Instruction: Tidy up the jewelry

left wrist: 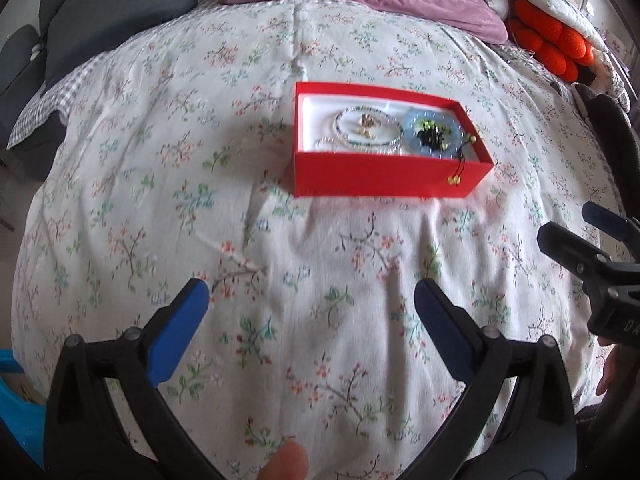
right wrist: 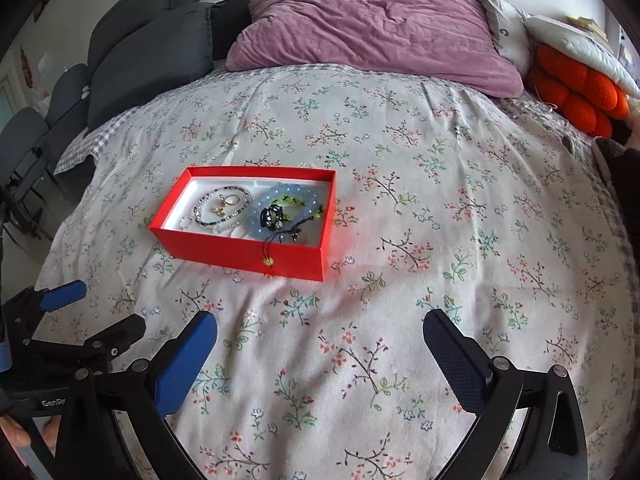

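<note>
A red box (left wrist: 384, 174) (right wrist: 244, 250) with a white lining sits on the floral bedspread. Inside lie a thin beaded bracelet (left wrist: 366, 128) (right wrist: 222, 210), small gold pieces (right wrist: 224, 202), a pale blue bead bracelet (left wrist: 434, 134) (right wrist: 280, 210) and a black-and-green cord piece (left wrist: 432, 136) (right wrist: 276, 214). A black cord with yellow beads (left wrist: 456, 178) (right wrist: 269, 258) hangs over the box's near wall. My left gripper (left wrist: 312, 296) is open and empty, well short of the box. My right gripper (right wrist: 320, 328) is open and empty, near the box's right side.
The floral bedspread (right wrist: 440, 220) covers the bed. A mauve pillow (right wrist: 372, 24), dark grey pillows (right wrist: 148, 60) and an orange cushion (right wrist: 576, 92) lie at the far edge. The right gripper shows at the right in the left wrist view (left wrist: 592, 248).
</note>
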{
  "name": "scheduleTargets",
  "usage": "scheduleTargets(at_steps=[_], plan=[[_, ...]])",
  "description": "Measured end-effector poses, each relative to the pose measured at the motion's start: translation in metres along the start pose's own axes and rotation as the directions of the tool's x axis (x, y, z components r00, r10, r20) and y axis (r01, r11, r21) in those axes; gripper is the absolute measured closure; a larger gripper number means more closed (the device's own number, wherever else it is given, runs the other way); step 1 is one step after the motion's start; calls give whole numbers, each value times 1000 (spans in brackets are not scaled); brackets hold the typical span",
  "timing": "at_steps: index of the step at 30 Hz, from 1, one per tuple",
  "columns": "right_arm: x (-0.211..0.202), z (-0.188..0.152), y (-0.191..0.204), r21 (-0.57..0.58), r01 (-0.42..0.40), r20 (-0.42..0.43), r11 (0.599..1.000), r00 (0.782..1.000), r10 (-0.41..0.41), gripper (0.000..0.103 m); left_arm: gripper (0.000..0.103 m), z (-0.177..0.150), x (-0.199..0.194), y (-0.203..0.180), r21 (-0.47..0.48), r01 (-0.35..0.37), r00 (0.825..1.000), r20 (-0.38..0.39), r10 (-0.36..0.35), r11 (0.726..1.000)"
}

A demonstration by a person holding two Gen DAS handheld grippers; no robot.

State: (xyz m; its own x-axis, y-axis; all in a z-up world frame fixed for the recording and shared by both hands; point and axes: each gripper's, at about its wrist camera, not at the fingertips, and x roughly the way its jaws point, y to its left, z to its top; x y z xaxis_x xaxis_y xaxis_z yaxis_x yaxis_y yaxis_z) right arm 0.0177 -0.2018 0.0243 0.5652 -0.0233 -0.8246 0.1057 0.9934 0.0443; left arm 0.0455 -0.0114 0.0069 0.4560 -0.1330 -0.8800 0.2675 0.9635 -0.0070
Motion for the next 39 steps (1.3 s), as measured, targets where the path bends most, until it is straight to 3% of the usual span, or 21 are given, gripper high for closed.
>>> scheduleTargets(at_steps=[12,39], plan=[[1,-32,0,3,59,-70,998,996,-59,0,1,-31,-6,0,14,-59,998,-2,59,998],[15,-35,15,-49,70,-90,996,993,-75,0,1,-29,0,-2,7,-79,997,0,79,997]])
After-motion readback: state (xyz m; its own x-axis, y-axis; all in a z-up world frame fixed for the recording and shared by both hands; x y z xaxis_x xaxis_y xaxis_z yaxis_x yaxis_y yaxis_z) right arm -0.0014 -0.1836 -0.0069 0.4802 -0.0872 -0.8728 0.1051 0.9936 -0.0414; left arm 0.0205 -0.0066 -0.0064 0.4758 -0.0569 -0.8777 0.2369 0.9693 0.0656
